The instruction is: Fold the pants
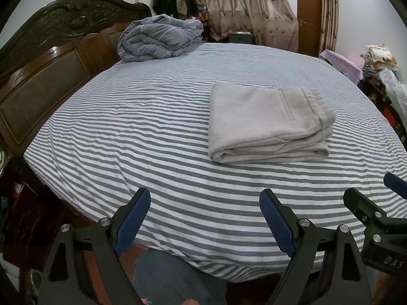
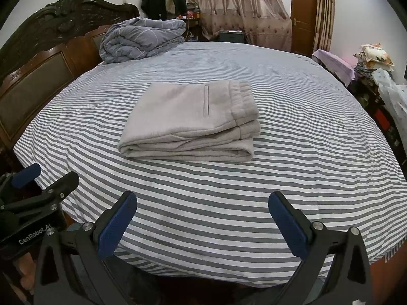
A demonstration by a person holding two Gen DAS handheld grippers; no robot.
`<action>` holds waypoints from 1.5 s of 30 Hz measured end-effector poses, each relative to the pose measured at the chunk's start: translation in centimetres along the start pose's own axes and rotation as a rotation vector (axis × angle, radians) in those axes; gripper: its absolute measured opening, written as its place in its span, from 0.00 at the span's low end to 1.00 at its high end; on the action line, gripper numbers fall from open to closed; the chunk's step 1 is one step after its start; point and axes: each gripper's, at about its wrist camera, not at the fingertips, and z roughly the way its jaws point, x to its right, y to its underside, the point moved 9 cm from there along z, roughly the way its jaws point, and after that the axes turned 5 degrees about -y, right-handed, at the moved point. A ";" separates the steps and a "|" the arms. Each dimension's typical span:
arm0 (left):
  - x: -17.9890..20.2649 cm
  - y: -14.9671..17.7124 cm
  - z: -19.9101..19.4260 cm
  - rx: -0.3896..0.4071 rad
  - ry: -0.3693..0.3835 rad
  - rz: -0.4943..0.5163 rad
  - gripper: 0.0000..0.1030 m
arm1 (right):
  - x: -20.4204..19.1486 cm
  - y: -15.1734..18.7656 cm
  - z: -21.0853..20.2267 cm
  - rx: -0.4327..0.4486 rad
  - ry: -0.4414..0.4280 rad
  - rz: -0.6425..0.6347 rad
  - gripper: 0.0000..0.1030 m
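Light grey pants (image 1: 267, 124) lie folded into a neat rectangular stack on the striped bed (image 1: 152, 132), waistband to the right. They also show in the right wrist view (image 2: 193, 124) near the bed's middle. My left gripper (image 1: 204, 198) is open and empty, held over the bed's near edge, well short of the pants. My right gripper (image 2: 203, 202) is open and empty, also near the front edge. The right gripper shows at the right edge of the left wrist view (image 1: 374, 193); the left gripper shows at the left edge of the right wrist view (image 2: 43, 178).
A folded blue-grey quilt (image 1: 160, 38) lies at the bed's far left by the dark wooden headboard (image 1: 51, 58). Curtains (image 1: 244, 7), a brown door (image 1: 309, 17) and hanging clothes stand behind. Cluttered furniture with pillows (image 1: 379, 58) stands to the right.
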 end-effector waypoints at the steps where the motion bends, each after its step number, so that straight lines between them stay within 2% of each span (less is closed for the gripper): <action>1: 0.0 0.0 0.0 0.001 -0.003 -0.001 0.85 | -0.1 0.1 0.1 0.000 0.000 -0.002 1.00; 19: 0.2 0.5 0.8 -0.006 -0.013 0.011 0.85 | 0.1 0.7 0.7 -0.016 0.003 -0.006 1.00; 36: 0.3 0.5 1.7 -0.017 0.009 0.024 0.85 | 0.6 0.8 1.3 -0.017 0.017 -0.027 1.00; 45: 0.2 0.5 2.0 -0.010 -0.010 0.018 0.85 | 0.7 0.8 1.4 -0.020 0.015 -0.028 1.00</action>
